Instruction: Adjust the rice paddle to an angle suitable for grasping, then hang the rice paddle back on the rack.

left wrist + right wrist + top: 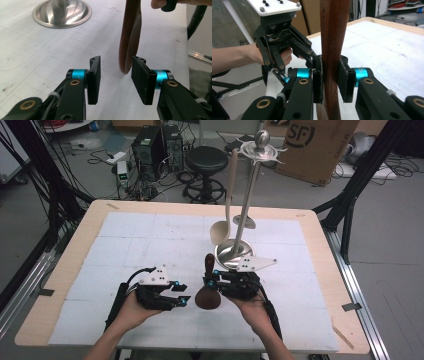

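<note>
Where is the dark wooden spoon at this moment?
In the high view, the dark wooden spoon is near the table's front centre, clamped by its handle in the right tool, just in front of the steel rack base.

Dark brown wooden spoon (pixel 207 292), upright, bowl down on white mat, handle clamped
</note>
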